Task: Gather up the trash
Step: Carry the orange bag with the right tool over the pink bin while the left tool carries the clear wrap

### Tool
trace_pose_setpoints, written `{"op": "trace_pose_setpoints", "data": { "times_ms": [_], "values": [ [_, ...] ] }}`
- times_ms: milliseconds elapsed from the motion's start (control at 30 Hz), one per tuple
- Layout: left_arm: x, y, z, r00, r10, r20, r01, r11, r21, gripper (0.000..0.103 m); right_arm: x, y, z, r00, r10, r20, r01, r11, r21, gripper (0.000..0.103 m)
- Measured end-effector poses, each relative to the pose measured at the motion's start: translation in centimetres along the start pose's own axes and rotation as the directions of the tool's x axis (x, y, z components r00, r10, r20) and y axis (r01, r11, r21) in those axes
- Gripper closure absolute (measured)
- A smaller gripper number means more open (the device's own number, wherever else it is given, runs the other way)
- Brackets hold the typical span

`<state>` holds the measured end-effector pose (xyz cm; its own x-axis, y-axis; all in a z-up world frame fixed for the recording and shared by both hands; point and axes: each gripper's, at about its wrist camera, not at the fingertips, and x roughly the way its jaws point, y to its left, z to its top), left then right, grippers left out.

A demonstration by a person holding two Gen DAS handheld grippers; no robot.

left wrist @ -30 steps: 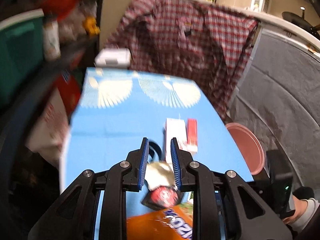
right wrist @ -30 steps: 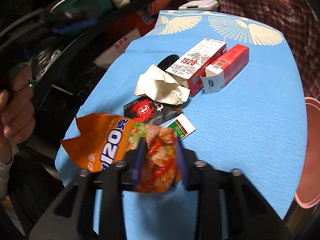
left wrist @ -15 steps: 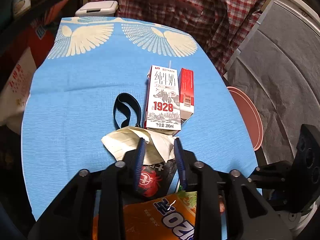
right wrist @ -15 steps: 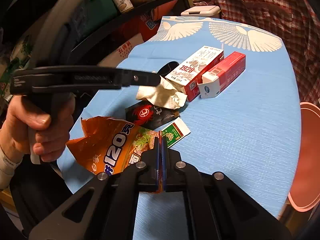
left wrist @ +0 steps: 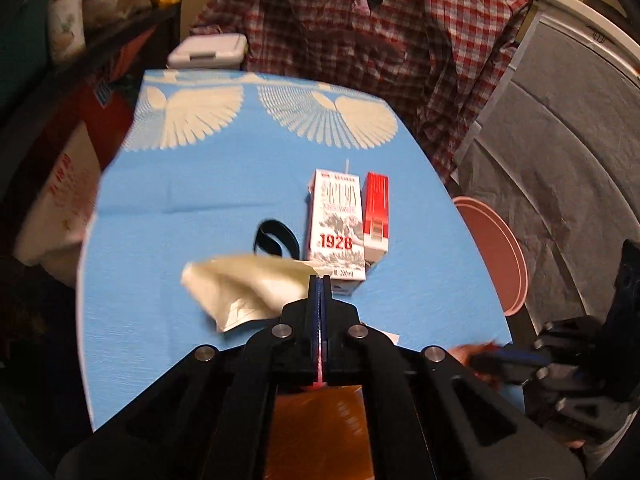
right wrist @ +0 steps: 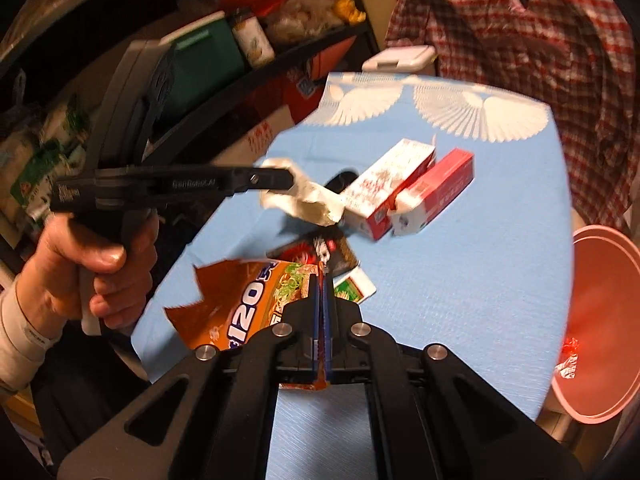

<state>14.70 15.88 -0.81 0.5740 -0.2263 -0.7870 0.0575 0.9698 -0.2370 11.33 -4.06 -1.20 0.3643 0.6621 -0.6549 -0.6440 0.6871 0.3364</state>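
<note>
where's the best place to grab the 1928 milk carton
Probably across the narrow sides of the milk carton, near its free far end, coming from above. It lies flat, the red box flanks its right side, and the crumpled paper covers the near end.

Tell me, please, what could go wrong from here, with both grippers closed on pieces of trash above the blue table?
The left gripper pinches only one edge of the crumpled paper, so it may slip out before reaching the pink bin. The right gripper holds the orange noodle wrapper by one end; the dangling rest could drag the black sachet along. The bin stands beyond the table edge, so an early release would miss it.
</note>
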Motion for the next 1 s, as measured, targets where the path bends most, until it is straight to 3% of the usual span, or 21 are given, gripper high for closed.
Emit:
{"op": "trace_pose_setpoints", "data": {
  "times_ms": [367,600,1000],
  "values": [
    [-4.7,-0.6,0.8,0.988,0.032,0.149,-0.031,0.999,-0.006,0.103,-5.2,-1.1,1.2,0.985,-0.015,0.172,0.006,0.999,0.054,0.102],
    [-5.4,-1.6,0.8,0.981,0.035,0.191,-0.039,0.999,0.018,0.103,-8.7,-2.1,2.0,0.954,-0.021,0.297,-0.005,0.996,0.088,0.102],
    [-5.3,-3.9,0.7,0.972,0.046,0.229,-0.062,0.996,0.063,0.103,-12.2,-2.9,2.2,0.903,-0.154,0.4,0.131,0.988,0.086,0.102]
  ]
}}
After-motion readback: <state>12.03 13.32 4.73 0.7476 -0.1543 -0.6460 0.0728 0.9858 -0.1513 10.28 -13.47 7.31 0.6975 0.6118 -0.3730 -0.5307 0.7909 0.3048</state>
